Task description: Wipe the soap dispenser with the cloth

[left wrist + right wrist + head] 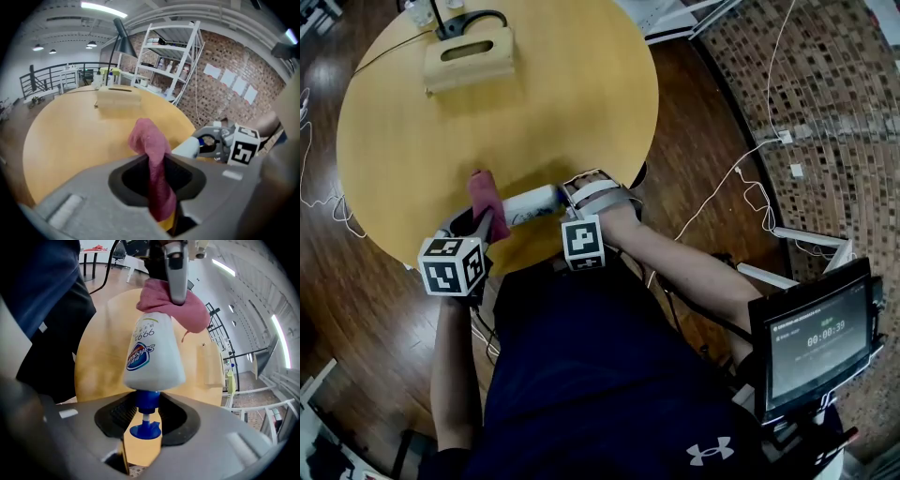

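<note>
Round yellow wood worktop (412, 141). Tan box (470, 56) with long slot on top sits near far edge. Black lamp foot (453, 28) stands just behind box. Thin black cord (389, 52) runs from lamp foot across worktop to left edge. Small pale things (420, 11) at far rim, too small to tell. Worktop stands on dark wood floor (694, 103). White cords (750, 159) lie on floor at right, next to spotted brown rug (825, 84).

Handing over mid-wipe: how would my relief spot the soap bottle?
Find the round table; at its near edge the right gripper holds the soap bottle by its blue neck. It alone is white with a printed label, pink cloth at its base.
</note>
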Demonstrator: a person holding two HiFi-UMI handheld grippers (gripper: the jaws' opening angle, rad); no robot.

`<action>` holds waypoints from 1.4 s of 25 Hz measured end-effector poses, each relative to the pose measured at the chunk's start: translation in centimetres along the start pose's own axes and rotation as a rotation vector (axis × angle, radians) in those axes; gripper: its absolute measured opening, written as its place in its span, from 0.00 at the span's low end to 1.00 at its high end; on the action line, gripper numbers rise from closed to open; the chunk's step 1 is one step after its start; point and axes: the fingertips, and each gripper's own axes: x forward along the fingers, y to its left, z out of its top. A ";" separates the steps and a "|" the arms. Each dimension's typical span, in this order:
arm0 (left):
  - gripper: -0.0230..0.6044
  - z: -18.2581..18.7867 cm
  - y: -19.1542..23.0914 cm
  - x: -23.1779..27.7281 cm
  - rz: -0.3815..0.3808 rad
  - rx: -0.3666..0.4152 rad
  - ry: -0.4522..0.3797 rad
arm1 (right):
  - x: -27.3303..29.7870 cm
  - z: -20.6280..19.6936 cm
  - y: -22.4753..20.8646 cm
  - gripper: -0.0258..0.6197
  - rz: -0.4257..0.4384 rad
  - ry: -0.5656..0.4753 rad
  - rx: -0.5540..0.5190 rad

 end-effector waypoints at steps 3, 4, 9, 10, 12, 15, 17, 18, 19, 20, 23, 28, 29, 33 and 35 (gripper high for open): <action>0.18 1.8 -5.0 1.8 -0.087 0.089 -0.008 | 0.2 -0.4 0.1 0.27 -0.027 0.004 -0.033; 0.18 1.8 -6.8 2.7 -0.120 0.115 0.006 | 0.2 -0.3 0.0 0.27 -0.043 -0.003 -0.043; 0.18 0.9 -11.7 4.9 -0.199 0.088 0.020 | -1.1 -2.5 1.2 0.27 -0.064 -0.009 -0.026; 0.18 0.8 -11.2 4.5 -0.197 0.056 0.011 | -1.3 -3.3 1.8 0.27 -0.038 0.004 -0.020; 0.18 0.4 -8.7 3.5 -0.177 -0.022 -0.018 | -1.2 -3.8 2.2 0.27 -0.004 -0.001 0.002; 0.18 -1.2 -3.3 1.9 -0.120 -0.147 -0.057 | -0.1 -3.0 2.4 0.26 0.032 -0.022 0.045; 0.18 -3.3 0.1 1.1 -0.032 -0.182 -0.016 | 0.2 -3.0 2.6 0.26 0.057 -0.023 0.082; 0.17 -4.6 1.2 0.9 0.004 -0.191 0.015 | 0.1 -3.3 2.6 0.27 0.068 -0.029 0.100; 0.17 -5.7 1.7 0.8 0.017 -0.208 0.033 | 0.0 -3.5 2.5 0.26 0.080 -0.040 0.122; 0.17 -6.5 1.5 0.7 0.008 -0.235 0.032 | -0.1 -3.8 2.4 0.27 0.095 -0.058 0.151; 0.18 -7.2 0.2 0.2 -0.077 -0.332 -0.041 | -0.5 -3.5 2.1 0.26 0.173 -0.162 0.313; 0.18 -4.6 0.0 -1.7 -0.132 -0.365 -0.197 | -2.6 -1.4 0.2 0.26 0.285 -0.416 0.608; 0.18 -3.5 0.3 -2.5 -0.136 -0.346 -0.235 | -3.5 -0.7 -0.5 0.26 0.290 -0.469 0.621; 0.17 2.0 0.4 -6.8 -0.187 -0.162 -0.348 | -7.1 1.3 -2.7 0.26 0.246 -0.572 0.519; 0.18 3.5 -1.1 -8.3 -0.236 -0.021 -0.324 | -8.4 1.7 -3.2 0.26 0.218 -0.580 0.460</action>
